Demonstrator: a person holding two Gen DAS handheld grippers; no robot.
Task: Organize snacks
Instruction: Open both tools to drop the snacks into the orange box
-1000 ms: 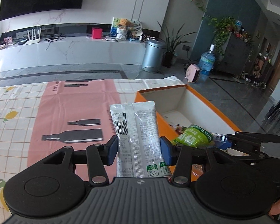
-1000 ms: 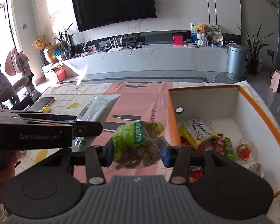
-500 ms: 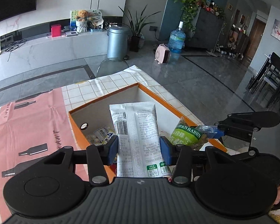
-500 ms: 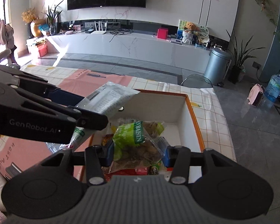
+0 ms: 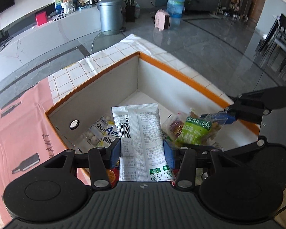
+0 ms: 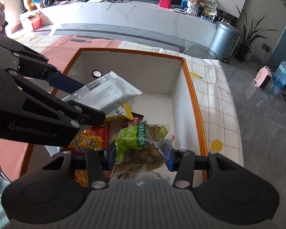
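Observation:
My left gripper (image 5: 142, 153) is shut on a long white snack packet (image 5: 138, 133), back side with barcode up, held over the open orange-rimmed box (image 5: 181, 74). The same packet (image 6: 108, 93) shows in the right wrist view, poking out over the box's left half. My right gripper (image 6: 141, 155) is shut on a clear bag of green raisins (image 6: 137, 145) with a green label, also above the box (image 6: 192, 95). From the left wrist view the raisin bag (image 5: 196, 131) hangs just right of the white packet. Several snack packs lie on the box floor below.
The box sits on a table with a checked cloth (image 6: 217, 95) and a pink mat (image 5: 19, 133). Inside lie a white-blue candy bag (image 5: 103, 131) and a red-orange chip pack (image 6: 89, 139). Beyond the table's edge are a grey floor, a metal bin (image 6: 225, 40) and a pink heater (image 6: 263, 78).
Both grippers have swung from over the pink mat to over the box and dropped a little, each keeping its packet. The box interior now fills both views.

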